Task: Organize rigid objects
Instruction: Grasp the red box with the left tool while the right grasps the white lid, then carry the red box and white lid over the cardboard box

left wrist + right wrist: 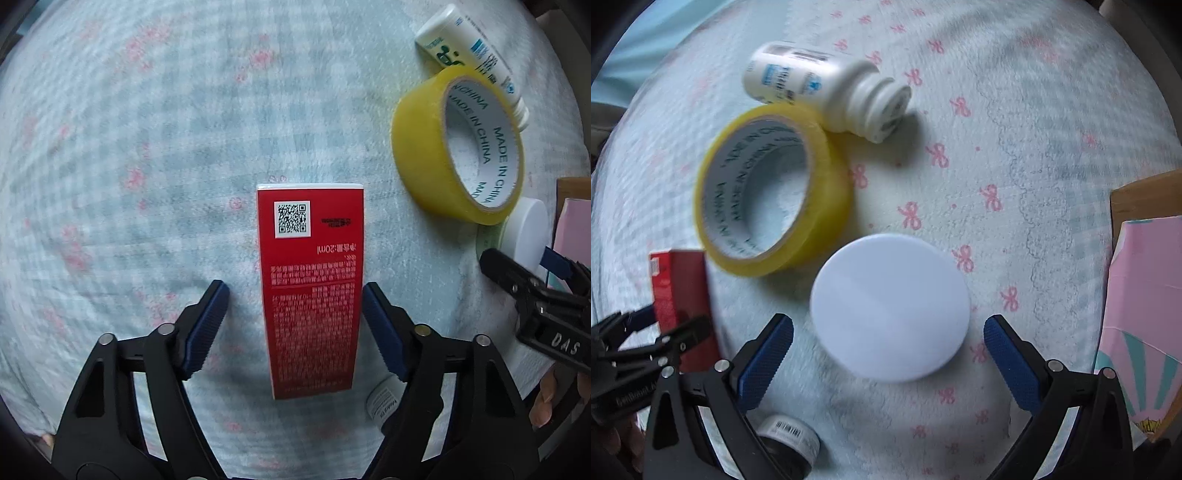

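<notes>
A red carton (310, 291) with a QR code stands between the fingers of my left gripper (295, 321); the jaws are open, the right pad close to it, the left pad apart. It also shows in the right wrist view (681, 295). A white round lid (890, 306) lies ahead of my open right gripper (888, 354), between its fingertips but untouched. A yellow tape roll (458, 147) (772, 192) and a white bottle (469, 55) (827, 88) lie beyond.
The surface is a light blue cloth (1015, 129) with pink bows. A pink box in a cardboard box (1145, 295) sits at the right. A small jar (790, 439) lies under my right gripper. My right gripper shows in the left view (517, 273).
</notes>
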Demonstrator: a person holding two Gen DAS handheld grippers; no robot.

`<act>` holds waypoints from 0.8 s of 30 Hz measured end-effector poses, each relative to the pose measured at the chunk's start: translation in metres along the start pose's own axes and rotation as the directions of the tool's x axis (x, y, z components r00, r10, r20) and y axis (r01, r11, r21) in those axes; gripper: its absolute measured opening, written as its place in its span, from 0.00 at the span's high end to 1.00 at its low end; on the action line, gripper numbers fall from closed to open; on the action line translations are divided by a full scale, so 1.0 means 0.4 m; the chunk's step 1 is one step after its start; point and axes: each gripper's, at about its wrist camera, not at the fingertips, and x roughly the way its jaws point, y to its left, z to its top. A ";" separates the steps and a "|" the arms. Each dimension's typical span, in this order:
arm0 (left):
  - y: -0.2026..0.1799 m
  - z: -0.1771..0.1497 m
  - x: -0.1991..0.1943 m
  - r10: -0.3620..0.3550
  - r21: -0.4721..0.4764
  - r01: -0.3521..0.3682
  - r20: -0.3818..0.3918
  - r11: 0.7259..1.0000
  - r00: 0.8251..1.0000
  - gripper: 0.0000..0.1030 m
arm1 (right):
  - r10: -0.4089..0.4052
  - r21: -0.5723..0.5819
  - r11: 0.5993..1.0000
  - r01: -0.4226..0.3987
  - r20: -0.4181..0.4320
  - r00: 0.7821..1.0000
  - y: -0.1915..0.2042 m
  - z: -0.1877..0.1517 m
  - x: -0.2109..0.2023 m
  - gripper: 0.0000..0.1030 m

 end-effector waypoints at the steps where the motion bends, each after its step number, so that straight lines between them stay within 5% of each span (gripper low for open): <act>1: -0.004 0.003 0.007 0.004 0.001 -0.004 -0.002 1.000 1.000 0.34 | -0.006 0.007 1.000 0.006 -0.005 1.000 -0.003 0.003 0.004 0.09; 3: -0.010 0.008 0.014 0.014 0.005 -0.014 -0.004 1.000 1.000 0.35 | -0.009 0.026 1.000 0.010 -0.028 1.000 -0.009 0.012 0.018 0.21; 6: -0.024 0.016 0.017 0.028 0.016 -0.028 0.012 0.999 1.000 0.57 | -0.001 0.033 0.999 0.002 -0.033 0.999 -0.005 0.025 0.024 0.35; 24: 0.058 -0.039 -0.119 -0.053 0.024 0.050 0.146 0.998 0.988 0.64 | 0.005 0.045 0.999 -0.006 0.032 0.999 0.015 -0.001 -0.068 0.36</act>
